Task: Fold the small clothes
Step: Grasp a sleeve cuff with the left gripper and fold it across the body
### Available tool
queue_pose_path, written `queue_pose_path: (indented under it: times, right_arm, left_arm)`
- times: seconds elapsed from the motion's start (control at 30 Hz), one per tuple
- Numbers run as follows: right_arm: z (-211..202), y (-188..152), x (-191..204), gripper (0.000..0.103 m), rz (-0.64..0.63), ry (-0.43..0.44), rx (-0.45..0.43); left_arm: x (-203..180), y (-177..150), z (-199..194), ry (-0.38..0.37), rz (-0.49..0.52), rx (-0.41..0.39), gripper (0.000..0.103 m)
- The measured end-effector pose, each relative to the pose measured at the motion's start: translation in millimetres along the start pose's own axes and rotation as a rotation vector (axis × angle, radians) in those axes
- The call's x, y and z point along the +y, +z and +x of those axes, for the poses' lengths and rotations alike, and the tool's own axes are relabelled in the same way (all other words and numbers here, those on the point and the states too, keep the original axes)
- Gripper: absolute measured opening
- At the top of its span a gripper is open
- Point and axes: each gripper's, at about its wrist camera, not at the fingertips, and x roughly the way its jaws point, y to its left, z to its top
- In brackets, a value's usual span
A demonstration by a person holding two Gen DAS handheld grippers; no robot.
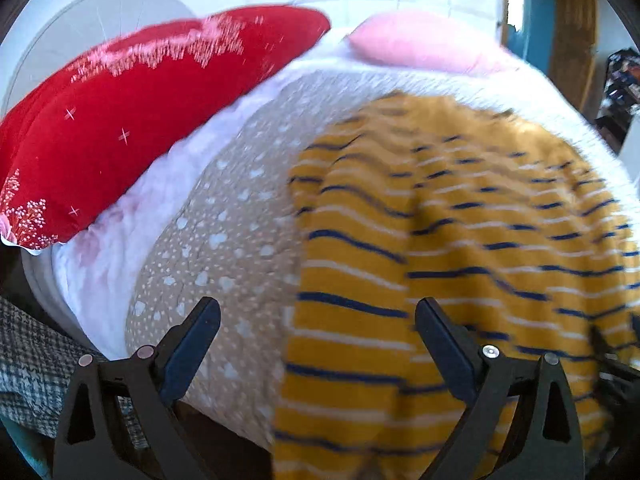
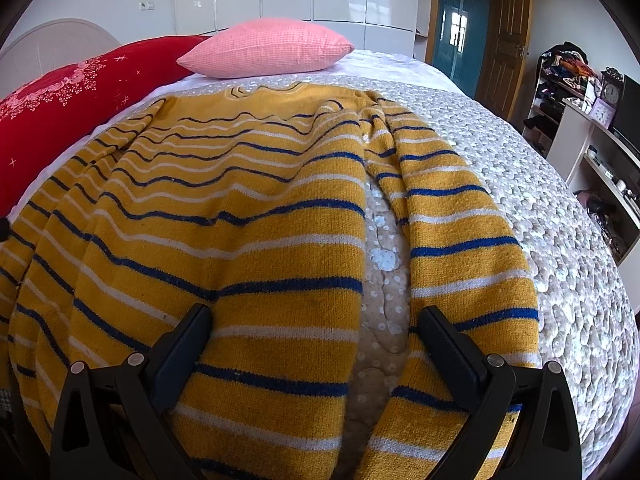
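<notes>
A yellow sweater (image 2: 248,208) with blue and white stripes lies spread on the bed, neck toward the pillows. Its right sleeve (image 2: 448,216) lies alongside the body with a strip of bedcover showing between them. My right gripper (image 2: 316,312) hovers open over the lower hem, its fingers wide apart with nothing pinched between them. In the blurred left wrist view the sweater (image 1: 460,248) fills the right half. My left gripper (image 1: 318,304) stands open above the sweater's left edge and grips nothing.
The bed has a beige dotted bedcover (image 2: 540,208) (image 1: 224,240). A red pillow (image 1: 120,120) (image 2: 60,104) and a pink pillow (image 2: 268,48) (image 1: 420,40) lie at the head. Shelves and a desk (image 2: 592,140) stand to the right, a door (image 2: 504,40) behind.
</notes>
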Motion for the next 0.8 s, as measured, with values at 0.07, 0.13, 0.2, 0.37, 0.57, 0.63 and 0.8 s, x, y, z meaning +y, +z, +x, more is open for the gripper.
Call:
queue_pose_path:
  times: [0.07, 0.13, 0.2, 0.37, 0.57, 0.63, 0.8]
  right_arm:
    - [-0.3, -0.5, 0.1, 0.103, -0.002, 0.001, 0.001]
    - [-0.3, -0.5, 0.1, 0.103, -0.004, 0.002, 0.005]
    - [-0.2, 0.9, -0.2, 0.103, -0.004, 0.003, 0.014]
    - [-15.3, 14.3, -14.4, 0.100, 0.071, 0.097, 0.024]
    - [-37.8, 26.9, -31.5, 0.099, 0.088, 0.052, -0.064]
    - [-39.1, 30.6, -46.2, 0.099, 0.124, 0.036, -0.066]
    - [-43.5, 34.3, -89.2, 0.100, 0.188, -0.060, -0.068]
  left_arm:
    - [2.0, -4.7, 17.2, -0.001, 0.018, 0.027, 0.095]
    - [0.4, -9.9, 29.0, -0.062, 0.030, 0.048, 0.058]
    - [1.9, -5.2, 35.2, -0.138, 0.004, 0.084, 0.021]
    - [22.2, 24.7, 27.9, 0.073, 0.006, -0.001, 0.013]
    - [85.6, 69.3, 61.6, 0.315, -0.057, 0.003, 0.015]
    - [103.7, 68.9, 59.5, 0.223, -0.130, 0.020, 0.018]
    - [97.4, 35.9, 14.2, 0.063, -0.166, -0.045, 0.035]
